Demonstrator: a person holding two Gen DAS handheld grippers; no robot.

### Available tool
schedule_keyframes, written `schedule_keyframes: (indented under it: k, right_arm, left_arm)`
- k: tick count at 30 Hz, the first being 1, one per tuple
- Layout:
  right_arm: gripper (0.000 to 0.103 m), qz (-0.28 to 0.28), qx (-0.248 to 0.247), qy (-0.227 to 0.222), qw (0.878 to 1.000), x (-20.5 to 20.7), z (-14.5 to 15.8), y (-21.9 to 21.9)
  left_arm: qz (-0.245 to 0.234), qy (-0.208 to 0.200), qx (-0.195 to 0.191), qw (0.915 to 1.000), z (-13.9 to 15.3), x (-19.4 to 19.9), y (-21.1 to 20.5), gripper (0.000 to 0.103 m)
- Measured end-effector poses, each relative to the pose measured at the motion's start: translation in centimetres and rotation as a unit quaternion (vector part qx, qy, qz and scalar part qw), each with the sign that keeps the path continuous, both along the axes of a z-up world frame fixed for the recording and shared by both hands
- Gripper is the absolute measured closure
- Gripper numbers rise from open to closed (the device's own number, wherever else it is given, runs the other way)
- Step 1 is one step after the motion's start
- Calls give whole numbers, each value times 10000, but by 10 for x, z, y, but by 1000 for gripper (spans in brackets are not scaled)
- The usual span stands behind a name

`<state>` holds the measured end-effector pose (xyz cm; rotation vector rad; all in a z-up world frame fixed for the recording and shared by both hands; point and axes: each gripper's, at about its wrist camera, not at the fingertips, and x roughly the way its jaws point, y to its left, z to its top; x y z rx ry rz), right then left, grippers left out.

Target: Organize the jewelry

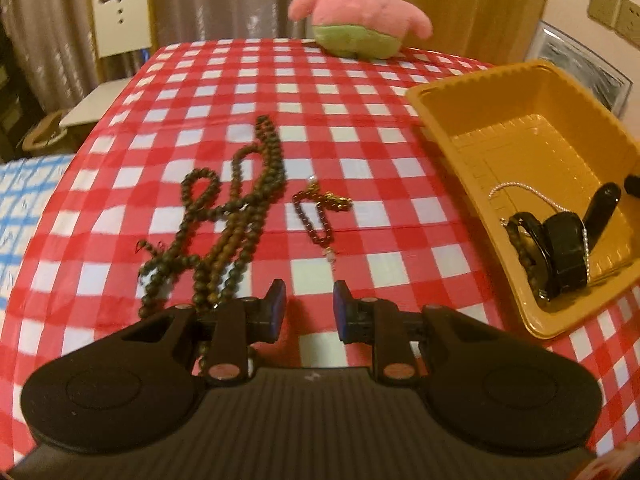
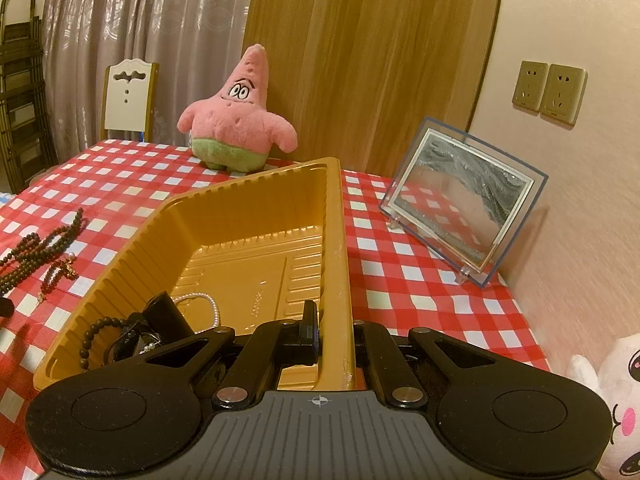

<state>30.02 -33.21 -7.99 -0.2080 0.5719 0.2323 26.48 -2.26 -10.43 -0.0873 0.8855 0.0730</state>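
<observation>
I'm seeing a smooth, slightly glossy checked cloth (image 1: pixel 360 128) covering the desk, a ribbed glossy plastic tray (image 2: pixel 336 240), matt wooden-looking beads (image 1: pixel 240 200), a fuzzy plush toy (image 2: pixel 236 128), and I'm looking along matt black plastic fingers (image 1: pixel 276 304)

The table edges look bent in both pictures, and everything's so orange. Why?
Left wrist view: fisheye lens bows the red-and-white checked tablecloth, slight motion blur. Right wrist view: same curving; warm indoor light tints the yellow plastic tray; the clear-framed sand picture reflects the checks.
</observation>
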Motion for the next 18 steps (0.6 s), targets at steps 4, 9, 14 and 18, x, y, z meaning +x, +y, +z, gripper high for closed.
schedule_keyframes:
  k: [4, 9, 14, 18]
  right_arm:
    - [100, -3, 1, 2, 10000, 0, 0, 0]
    - [100, 4, -5, 3, 10000, 0, 0, 0]
    - [100, 8, -1, 1, 10000, 0, 0, 0]
    - [100, -3, 8, 8, 10000, 0, 0, 0]
  left_arm:
    - [-70, -36, 95, 9999, -1, 8, -6, 82]
    - [-190, -45, 245, 9995, -6, 22, -12, 82]
    - [-241, 46, 334, 9991, -13, 35, -17, 82]
    - [-275, 71, 412, 9987, -15, 40, -20, 84]
